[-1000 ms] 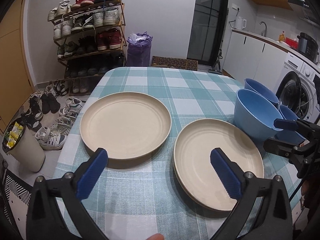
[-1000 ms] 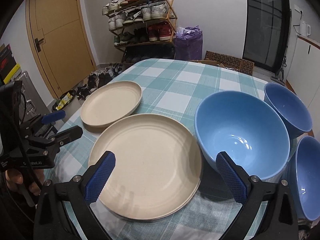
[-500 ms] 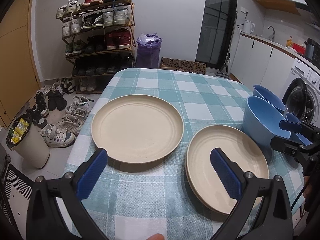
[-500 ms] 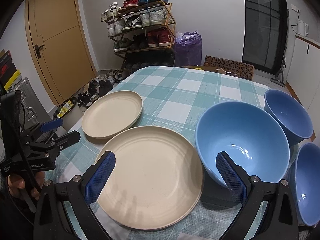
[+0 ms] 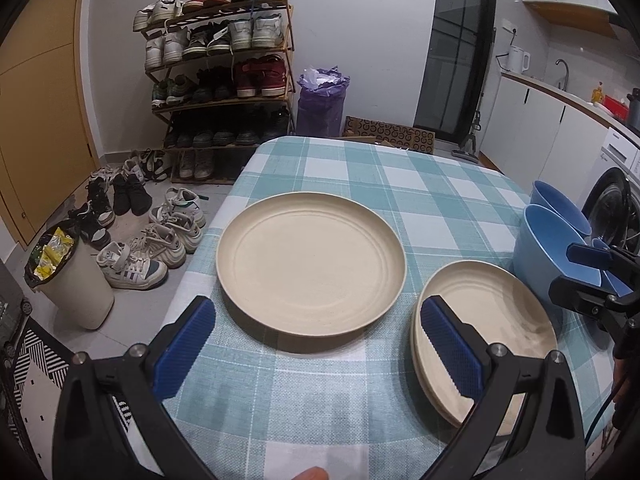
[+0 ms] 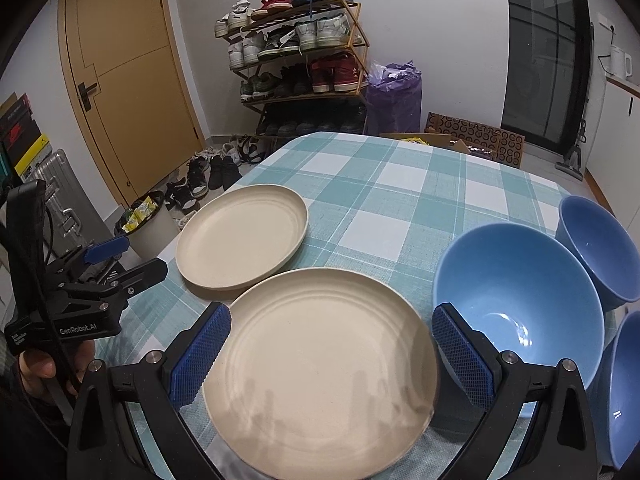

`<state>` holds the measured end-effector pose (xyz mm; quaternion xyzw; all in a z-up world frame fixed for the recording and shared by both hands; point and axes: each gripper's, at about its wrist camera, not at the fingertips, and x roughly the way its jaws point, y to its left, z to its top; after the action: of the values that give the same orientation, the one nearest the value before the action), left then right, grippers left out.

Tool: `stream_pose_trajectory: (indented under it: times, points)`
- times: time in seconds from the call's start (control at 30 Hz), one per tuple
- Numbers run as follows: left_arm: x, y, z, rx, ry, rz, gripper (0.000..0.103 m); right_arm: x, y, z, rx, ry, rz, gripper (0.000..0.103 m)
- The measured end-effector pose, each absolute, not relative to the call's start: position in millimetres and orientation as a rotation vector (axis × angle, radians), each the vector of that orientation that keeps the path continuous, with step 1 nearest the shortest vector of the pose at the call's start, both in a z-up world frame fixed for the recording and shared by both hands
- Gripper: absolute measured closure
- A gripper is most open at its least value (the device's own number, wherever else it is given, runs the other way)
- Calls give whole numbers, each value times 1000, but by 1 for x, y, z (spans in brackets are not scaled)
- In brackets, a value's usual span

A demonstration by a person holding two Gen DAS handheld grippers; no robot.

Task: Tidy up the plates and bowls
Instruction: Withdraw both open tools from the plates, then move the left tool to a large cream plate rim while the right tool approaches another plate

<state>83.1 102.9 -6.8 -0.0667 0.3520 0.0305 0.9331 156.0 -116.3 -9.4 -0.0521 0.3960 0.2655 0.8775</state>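
Hovering wide open and empty, the left hand-held gripper (image 5: 316, 348) and right hand-held gripper (image 6: 330, 354) grasp nothing. One round cream plate (image 5: 310, 272) lies alone on the checked surface (image 5: 420, 200) beside a stacked cream pair (image 6: 320, 368); three blue bowls (image 6: 516, 320) beyond remain unnested.

Entrance area opening onto a kitchen, under artificial lighting.

A white wall (image 5: 360, 20) is backing a tiered shoe rack (image 5: 218, 76) that is carrying rows of sneakers, with loose shoes (image 5: 160, 236) lying on the grey floor (image 5: 132, 320) below. A purple bag (image 5: 322, 102) is standing beside the rack, next to a dark glass door (image 5: 456, 48). A wooden door (image 6: 124, 72) is occupying the left wall. A bin (image 5: 68, 280) is sitting near the table's checked cloth (image 5: 400, 184). White cabinets (image 5: 548, 128), a kettle (image 5: 518, 58) and a washing machine (image 5: 612, 196) are lining the right side.
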Motion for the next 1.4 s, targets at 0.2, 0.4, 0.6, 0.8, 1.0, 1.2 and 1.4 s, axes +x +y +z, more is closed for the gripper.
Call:
stream_pose_trajectory:
  times: [0.2, 0.4, 0.6, 0.8, 1.0, 1.2, 1.4]
  points:
    - [89, 110, -12, -139, 735, 92, 0, 164, -107, -9, -107, 833, 566, 1]
    - [97, 117, -16, -152, 747, 99, 0, 174, -100, -11, -114, 845, 571, 1]
    - [106, 125, -21, -169, 763, 113, 0, 184, -93, -12, -122, 859, 574, 1]
    - [115, 135, -29, -185, 785, 132, 0, 197, -82, -16, -134, 884, 576, 1]
    - [124, 146, -35, -206, 800, 153, 0, 213, -71, -25, -132, 913, 585, 1]
    - [134, 156, -39, -218, 815, 166, 0, 224, -60, -31, -135, 937, 590, 1]
    - [143, 167, -42, -233, 823, 182, 0, 235, -47, -37, -138, 962, 591, 1]
